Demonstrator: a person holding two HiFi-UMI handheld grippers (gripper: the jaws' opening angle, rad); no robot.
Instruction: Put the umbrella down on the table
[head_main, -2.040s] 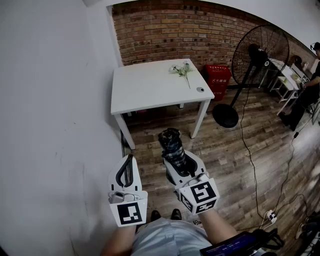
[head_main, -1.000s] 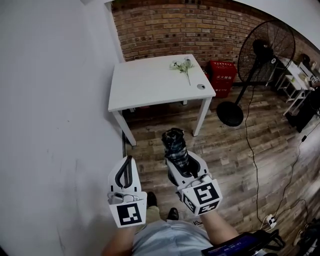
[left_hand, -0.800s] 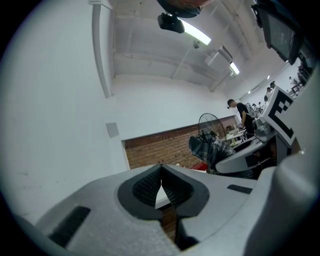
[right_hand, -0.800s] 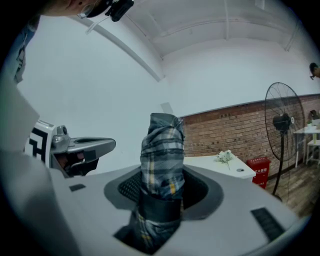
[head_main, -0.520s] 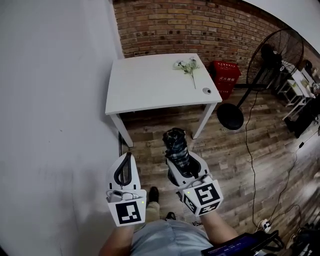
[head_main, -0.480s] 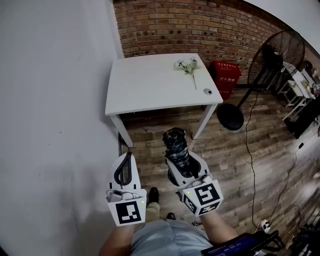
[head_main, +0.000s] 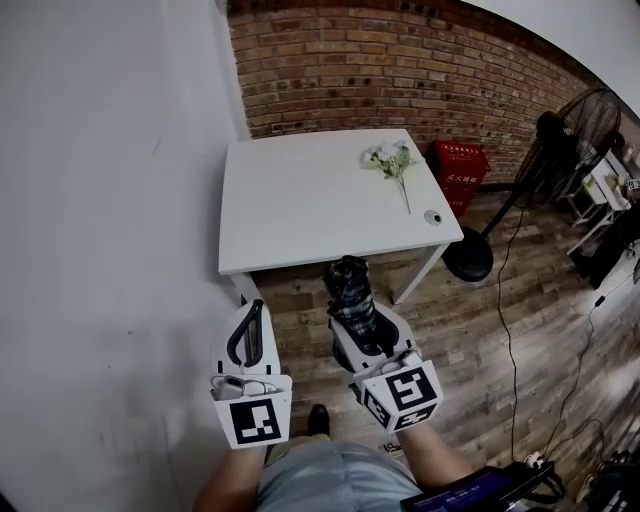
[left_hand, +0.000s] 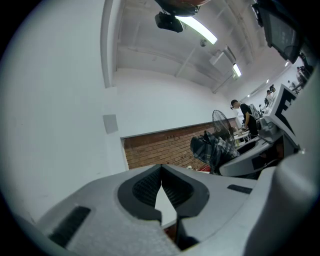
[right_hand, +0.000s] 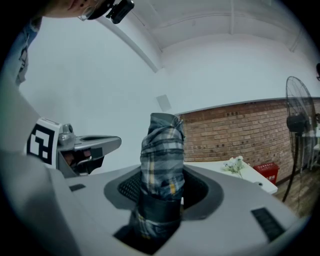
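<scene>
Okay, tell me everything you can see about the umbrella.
A folded umbrella in dark plaid fabric, grey-blue with pale and yellow stripes, with a dark band round its lower part. It sticks out forward from the right gripper, whose jaws clamp it. It is held by the white table's near edge, not resting on it.

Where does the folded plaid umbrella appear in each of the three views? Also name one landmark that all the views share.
Head view: umbrella just below centre.
Left gripper view: umbrella right of centre.
Right gripper view: umbrella at centre, upright.
Shared landmark: the brick wall, visible in all three.
</scene>
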